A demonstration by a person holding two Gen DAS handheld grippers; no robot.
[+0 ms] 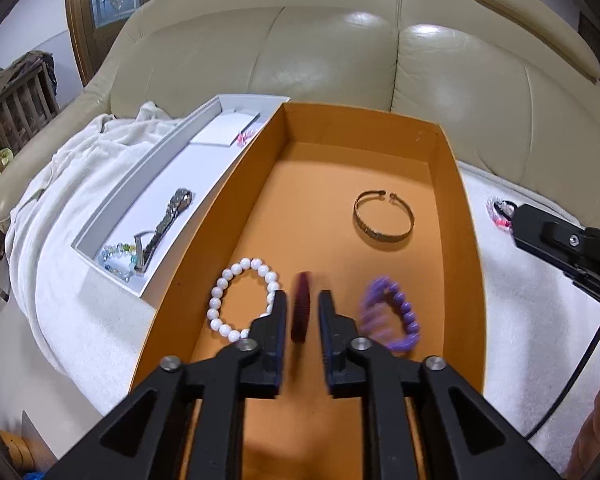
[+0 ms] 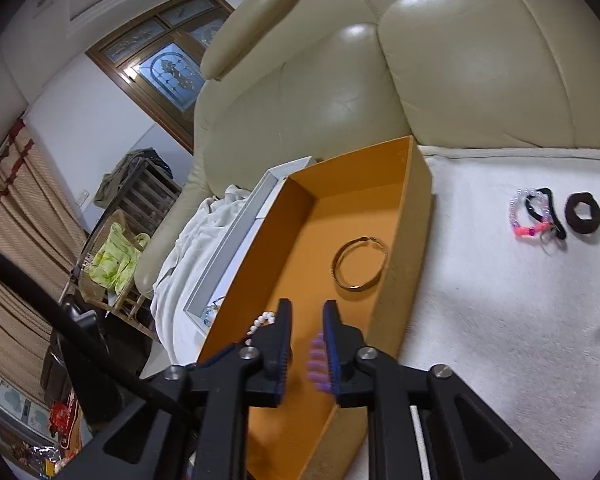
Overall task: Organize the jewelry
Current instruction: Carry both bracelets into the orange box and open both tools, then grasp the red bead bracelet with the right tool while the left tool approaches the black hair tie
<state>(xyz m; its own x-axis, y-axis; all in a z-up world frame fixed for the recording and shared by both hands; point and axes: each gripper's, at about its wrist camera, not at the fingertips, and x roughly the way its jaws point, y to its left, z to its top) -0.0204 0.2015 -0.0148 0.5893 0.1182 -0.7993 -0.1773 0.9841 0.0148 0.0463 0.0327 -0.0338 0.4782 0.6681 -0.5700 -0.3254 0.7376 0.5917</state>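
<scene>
Setting: cream leather sofa [image 1: 340,64], seat covered by a white blanket [image 1: 520,320].
Orange box [image 1: 448,184]: open on the blanket, my main sorting place.
White tray [image 1: 204,168]: touching the orange box's left wall; holds a metal watch [image 1: 168,220], a clear bead bracelet [image 1: 118,260] near, a small pink piece [image 1: 246,138] far.
Sorted in orange box: gold bangle [image 1: 384,216] far right; white pearl bracelet [image 1: 242,300] near left; purple bead bracelet [image 1: 392,316] near right, blurred.
Left gripper [image 1: 302,312]: my fingers slightly spread; a dark red ring-shaped piece [image 1: 301,312] stands blurred in the gap, pads not pressing, so I judge it just let go.
Right gripper [image 2: 306,336]: slightly spread over the near end of the box, the purple beads blurred just by its right finger, not pinched.
Left to do: pearl-and-pink hair tie bundle [image 2: 538,216] and dark scrunchie [image 2: 583,213], both on the blanket right of the box.
Progress: I judge well over halfway.
</scene>
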